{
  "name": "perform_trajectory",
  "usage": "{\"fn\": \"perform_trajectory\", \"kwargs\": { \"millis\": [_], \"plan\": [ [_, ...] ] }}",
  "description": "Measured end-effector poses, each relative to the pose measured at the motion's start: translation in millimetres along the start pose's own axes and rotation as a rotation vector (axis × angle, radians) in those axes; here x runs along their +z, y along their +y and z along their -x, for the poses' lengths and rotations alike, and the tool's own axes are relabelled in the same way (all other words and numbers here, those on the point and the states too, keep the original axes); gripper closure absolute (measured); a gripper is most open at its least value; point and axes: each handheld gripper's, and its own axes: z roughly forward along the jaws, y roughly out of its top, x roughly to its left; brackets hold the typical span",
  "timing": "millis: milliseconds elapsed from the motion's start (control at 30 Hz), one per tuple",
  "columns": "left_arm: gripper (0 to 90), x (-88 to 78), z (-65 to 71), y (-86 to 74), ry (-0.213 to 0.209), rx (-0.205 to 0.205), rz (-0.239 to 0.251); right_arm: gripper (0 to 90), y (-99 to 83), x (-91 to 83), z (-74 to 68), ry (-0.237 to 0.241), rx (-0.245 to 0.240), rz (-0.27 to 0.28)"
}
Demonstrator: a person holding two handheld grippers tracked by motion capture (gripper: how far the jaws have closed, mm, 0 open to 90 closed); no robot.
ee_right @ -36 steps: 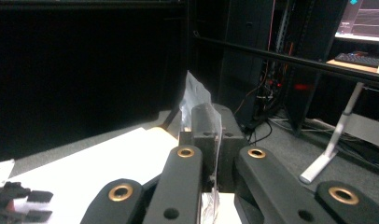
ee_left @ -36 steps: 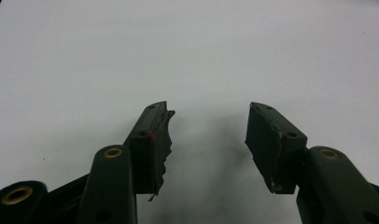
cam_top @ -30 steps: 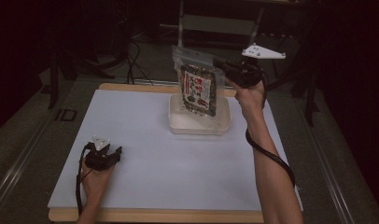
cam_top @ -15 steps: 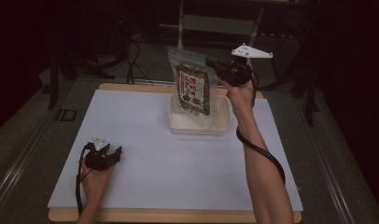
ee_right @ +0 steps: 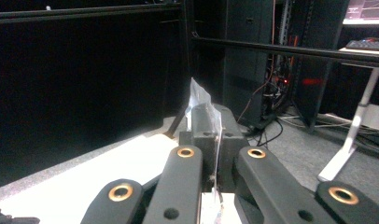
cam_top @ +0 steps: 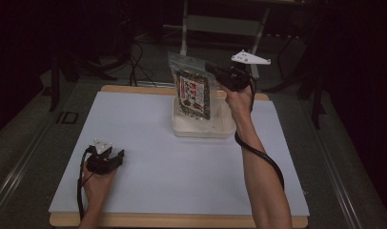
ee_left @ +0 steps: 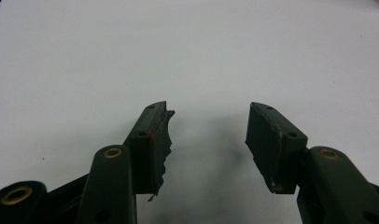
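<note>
A clear snack bag (cam_top: 193, 90) with a dark, red-labelled front hangs upright, its lower end in the white tray (cam_top: 201, 130) at the back of the table. My right gripper (cam_top: 211, 69) is shut on the bag's upper right edge. In the right gripper view the jaws stand together with the thin clear edge of the bag (ee_right: 199, 103) pinched between them. My left gripper (cam_top: 116, 155) rests on the white mat at the front left. Its jaws stand apart in the left gripper view, with bare mat between the fingertips (ee_left: 155, 126).
A white mat (cam_top: 148, 162) covers the wooden table top (cam_top: 134, 88). Dark stands, cables and a metal frame (cam_top: 220, 24) lie behind the table's far edge. A black cable (cam_top: 258, 155) trails along the right forearm.
The right gripper has carried the bag left and down, so that its lower end now sits in the tray. The left gripper has stayed put.
</note>
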Motion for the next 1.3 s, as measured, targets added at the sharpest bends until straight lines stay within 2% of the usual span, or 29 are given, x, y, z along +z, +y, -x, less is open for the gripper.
{"fn": "perform_trajectory", "kwargs": {
  "millis": [100,167,333,433,533,700,733,933,1000,1067,1200,1300],
  "plan": [
    [49.0,-0.1,-0.2,-0.1,-0.001,0.002,0.0,89.7,-7.8,2.7,0.2,0.027,-0.004,-0.006],
    [48.9,-0.1,-0.1,-0.1,-0.001,0.002,-0.001,89.7,-12.8,2.1,1.6,0.028,0.001,-0.01],
    [48.9,-0.2,0.2,0.0,0.0,0.006,-0.004,89.6,-28.9,-6.1,14.1,0.019,0.057,-0.003],
    [48.9,0.1,0.4,0.0,0.001,0.007,-0.006,89.4,-37.1,-12.1,19.1,0.024,0.071,-0.016],
    [48.8,0.2,0.6,0.1,0.003,0.01,-0.007,89.3,-42.8,-20.1,24.5,0.003,0.089,-0.015],
    [48.8,0.2,0.6,0.1,0.004,0.012,-0.009,89.0,-47.6,-29.4,31.4,-0.041,0.091,-0.036],
    [48.8,0.3,0.9,0.1,0.007,0.012,-0.008,88.9,-49.1,-33.9,35.0,-0.069,0.099,-0.048],
    [48.8,0.3,1.2,0.0,0.009,0.013,-0.006,87.5,-51.9,-44.8,43.8,-0.138,0.1,-0.087],
    [48.8,0.3,1.1,0.0,0.009,0.012,-0.006,81.0,-52.5,-46.4,45.3,-0.16,0.088,-0.112],
    [48.8,0.4,1.1,0.0,0.008,0.011,-0.005,68.4,-53.6,-46.1,45.5,-0.181,0.073,-0.14],
    [48.7,0.3,1.1,0.1,0.008,0.012,-0.007,48.2,-54.9,-46.3,45.5,-0.19,0.085,-0.157],
    [48.7,0.3,0.7,0.1,0.005,0.011,-0.007,34.7,-54.5,-47.2,44.7,-0.223,0.083,-0.167]
  ]
}}
